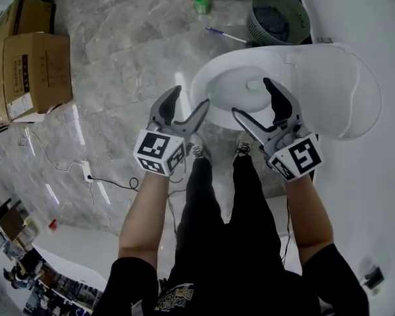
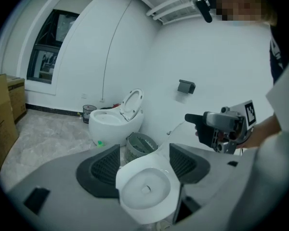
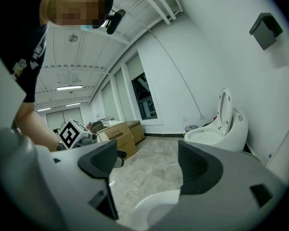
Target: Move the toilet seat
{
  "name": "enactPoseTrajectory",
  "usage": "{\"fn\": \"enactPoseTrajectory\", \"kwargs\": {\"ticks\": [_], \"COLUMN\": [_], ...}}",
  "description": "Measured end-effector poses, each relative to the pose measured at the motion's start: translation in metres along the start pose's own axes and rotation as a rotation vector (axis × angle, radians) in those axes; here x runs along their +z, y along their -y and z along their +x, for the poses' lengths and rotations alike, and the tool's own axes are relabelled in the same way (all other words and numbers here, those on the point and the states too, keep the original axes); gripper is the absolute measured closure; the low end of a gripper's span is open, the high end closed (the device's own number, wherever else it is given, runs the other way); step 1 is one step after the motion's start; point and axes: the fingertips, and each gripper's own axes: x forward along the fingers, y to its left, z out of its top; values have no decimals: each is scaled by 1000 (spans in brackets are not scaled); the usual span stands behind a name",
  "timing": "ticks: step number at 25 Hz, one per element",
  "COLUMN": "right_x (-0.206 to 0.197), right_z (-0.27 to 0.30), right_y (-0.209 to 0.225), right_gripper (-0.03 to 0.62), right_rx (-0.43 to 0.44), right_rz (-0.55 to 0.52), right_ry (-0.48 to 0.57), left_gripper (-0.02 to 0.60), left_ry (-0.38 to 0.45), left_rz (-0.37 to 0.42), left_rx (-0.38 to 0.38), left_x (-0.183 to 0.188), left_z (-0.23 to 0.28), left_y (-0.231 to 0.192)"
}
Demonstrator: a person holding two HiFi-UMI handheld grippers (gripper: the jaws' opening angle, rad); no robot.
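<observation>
Grey marble floor (image 1: 118, 58), white walls. Left gripper (image 1: 189, 101) and right gripper (image 1: 253, 99) are seen spread wide with nothing held, above the front rim of the toilet bowl (image 1: 227, 87). The toilet seat (image 1: 342, 91) is raised behind the bowl. A mesh waste basket (image 1: 276, 15) is noted beside the bowl, cardboard boxes (image 1: 36, 71) well apart from it.

— Can any writing be read here?
— None. The cardboard box (image 1: 36, 74) carries dark print, but it is too small to make out.
— And the cubes?
— The cube (image 1: 159, 151) on the left gripper (image 1: 190, 99) and the one on the right gripper (image 1: 252, 97) show only black-and-white square patterns, no letters. The yellow print on the person's shirt (image 1: 174, 297) is too blurred to read.
</observation>
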Motion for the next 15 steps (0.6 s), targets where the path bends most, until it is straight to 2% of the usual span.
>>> {"fn": "enactPoseTrajectory", "kwargs": {"ticks": [7, 15], "right_x": [-63, -152], "right_z": [18, 34], "right_y": [7, 13], "right_gripper": [206, 206], "right_rx": [-8, -12], "right_rz": [39, 87], "right_ry": [-34, -87], "left_gripper": [287, 287], "left_ry": [-64, -134], "left_rz": [-53, -113], "left_rx": [10, 20], "left_x": [-74, -163], "left_z": [29, 63], "left_y": [-35, -74]}}
